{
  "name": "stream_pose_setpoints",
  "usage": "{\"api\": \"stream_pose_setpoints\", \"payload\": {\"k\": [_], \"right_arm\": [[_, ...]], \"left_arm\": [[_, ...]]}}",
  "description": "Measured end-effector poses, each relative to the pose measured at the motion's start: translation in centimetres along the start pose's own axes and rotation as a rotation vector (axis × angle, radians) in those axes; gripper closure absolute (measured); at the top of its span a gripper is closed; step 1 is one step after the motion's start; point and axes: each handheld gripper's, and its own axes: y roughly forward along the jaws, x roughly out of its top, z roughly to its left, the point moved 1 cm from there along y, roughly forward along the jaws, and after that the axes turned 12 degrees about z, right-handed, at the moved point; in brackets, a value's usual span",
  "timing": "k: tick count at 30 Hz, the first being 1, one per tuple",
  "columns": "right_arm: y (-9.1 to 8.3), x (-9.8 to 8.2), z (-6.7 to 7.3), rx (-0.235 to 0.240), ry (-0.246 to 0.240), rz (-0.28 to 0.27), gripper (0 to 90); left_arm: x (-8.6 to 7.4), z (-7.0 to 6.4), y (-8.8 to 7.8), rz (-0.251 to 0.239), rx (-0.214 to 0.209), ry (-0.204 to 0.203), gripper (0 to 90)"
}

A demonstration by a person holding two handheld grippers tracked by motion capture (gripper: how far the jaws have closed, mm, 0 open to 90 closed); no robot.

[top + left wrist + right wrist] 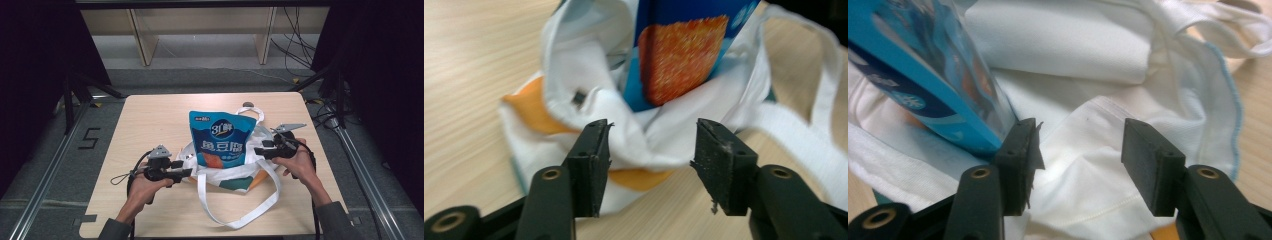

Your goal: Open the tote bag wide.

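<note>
Pouch: blue snack pouch (218,139) stands inside white tote bag (235,172), worktop (150,115) centre.
Left tongs (187,172): released, bag's 9 o'clock.
Right tongs (259,150): released, 3 o'clock.
Progress: loading looks done; handles unlifted.

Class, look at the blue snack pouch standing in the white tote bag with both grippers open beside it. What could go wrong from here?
1. The blue pouch stands tall, mostly above the slumped white tote bag, and neither gripper holds it; it could tip onto the table.
2. The left gripper and right gripper have their jaws open with bag cloth between them; closing again might pinch a fold rather than the rim.
3. The long handle loops toward the table's near edge and could snag a forearm.
</note>
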Motion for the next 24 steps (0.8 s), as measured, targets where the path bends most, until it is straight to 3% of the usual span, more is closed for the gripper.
{"api": "stream_pose_setpoints", "payload": {"k": [3,4,6,7,10,13,15,16,17,18,21,23,24], "right_arm": [[-1.0,-0.2,0.6,-0.034,-0.017,-0.014,45.8],[-1.3,-0.3,0.8,-0.039,-0.022,-0.017,45.6],[-1.7,-0.7,1.3,-0.039,-0.008,-0.027,44.7],[-2.0,-1.2,0.8,-0.089,-0.052,-0.006,44.2],[-2.4,-2.2,1.0,-0.107,-0.054,0.004,42.5],[-3.1,-3.2,1.1,-0.112,-0.046,0.002,41.5],[-3.4,-3.8,1.1,-0.108,-0.044,0.005,40.5],[-3.5,-4.0,1.6,-0.057,-0.008,-0.008,40.3],[-3.6,-4.4,1.8,-0.061,0.013,-0.009,39.8],[-3.7,-4.6,1.6,-0.063,-0.009,-0.002,39.5],[-4.0,-5.5,1.7,-0.064,0.001,-0.019,39.0],[-4.3,-6.2,2.1,-0.05,0.026,-0.006,37.4],[-4.3,-6.4,2.1,-0.061,0.015,-0.02,37.3]], "left_arm": [[-0.8,0.1,-0.5,-0.004,0.028,0.005,42.4],[-1.1,0.1,-0.5,-0.007,0.027,-0.012,41.3],[-1.7,0.2,-0.8,0.021,0.056,0.001,38.6],[-1.9,0.2,-0.7,0.013,0.058,-0.01,37.7],[-2.8,-0.1,-0.9,0.003,0.062,-0.027,35.2],[-3.6,-0.2,-1.2,-0.006,0.071,-0.037,32.6],[-4.2,0.0,-1.5,0.016,0.095,-0.011,30.9],[-4.5,0.0,-1.5,0.011,0.114,-0.01,30.6],[-4.7,0.1,-1.5,0.021,0.11,-0.011,30.1],[-5.1,0.1,-1.4,0.016,0.105,-0.02,29.5],[-5.8,0.1,-1.3,0.031,0.108,-0.023,27.0],[-6.2,-0.1,-1.3,0.019,0.102,-0.042,26.4],[-6.4,-0.3,-1.3,0.014,0.105,-0.056,26.0]]}}
